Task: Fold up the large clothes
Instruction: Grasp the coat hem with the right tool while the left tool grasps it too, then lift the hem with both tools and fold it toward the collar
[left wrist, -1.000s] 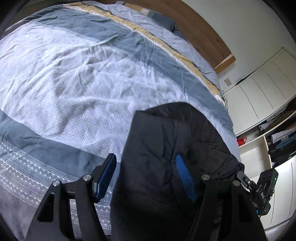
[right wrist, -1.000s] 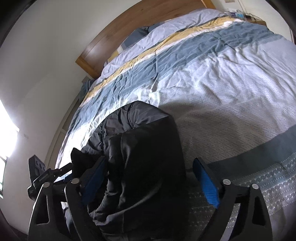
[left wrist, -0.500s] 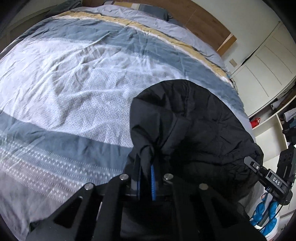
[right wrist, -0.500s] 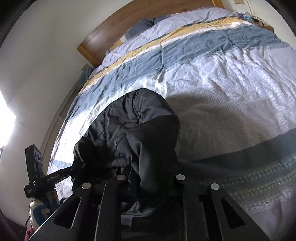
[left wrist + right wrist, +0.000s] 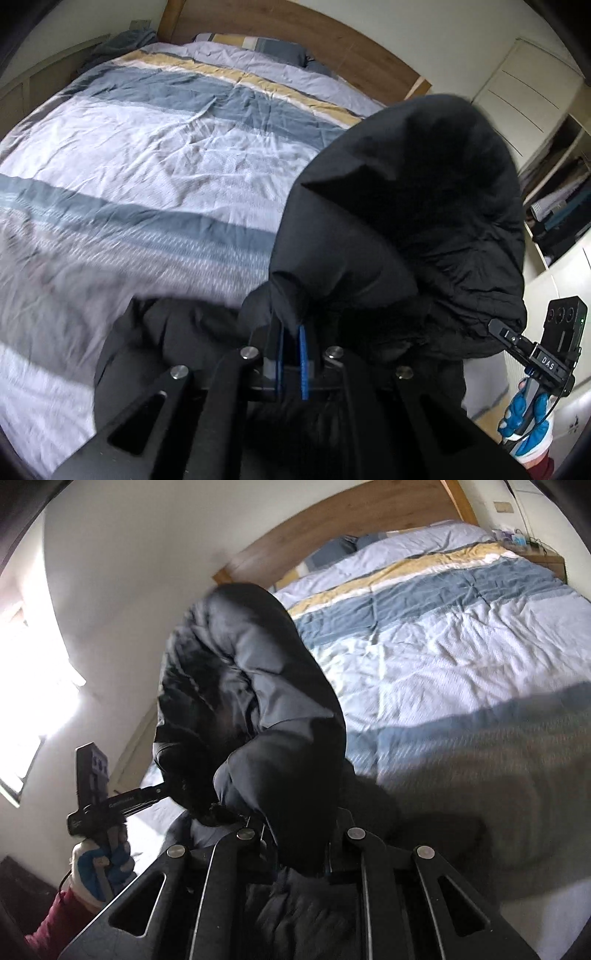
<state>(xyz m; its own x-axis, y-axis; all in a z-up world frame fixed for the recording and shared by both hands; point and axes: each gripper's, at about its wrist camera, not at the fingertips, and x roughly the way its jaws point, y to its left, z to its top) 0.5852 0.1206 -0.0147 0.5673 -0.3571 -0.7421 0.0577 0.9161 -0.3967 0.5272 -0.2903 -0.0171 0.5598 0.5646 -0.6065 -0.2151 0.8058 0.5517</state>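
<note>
- Bed (image 5: 155, 155) is taking up most of both views; its striped blue, white and yellow duvet (image 5: 461, 635) is lying spread and creased, with a wooden headboard (image 5: 332, 44) at the far end.
- Black padded jacket (image 5: 424, 229) is hanging bunched between the two grippers at the near edge of the bed, raised off the duvet. A second ago it was lying flat on the cover.
- Left gripper (image 5: 291, 354) is clenching a fold of the jacket between its blue pads; a second ago those jaws were standing wide on either side of the cloth.
- Right gripper (image 5: 295, 842) is likewise clamping a thick roll of the jacket, with cloth covering its fingertips; it too was standing wide a second ago.
- Gloved hand (image 5: 524, 417) is holding the right gripper's handle, seen in the left wrist view.
- Judgement: both corners are now secured and lifted, so the pick-up step looks finished. Next comes carrying the jacket out over the duvet and laying it flat for folding. The folding itself is not yet started.
</note>
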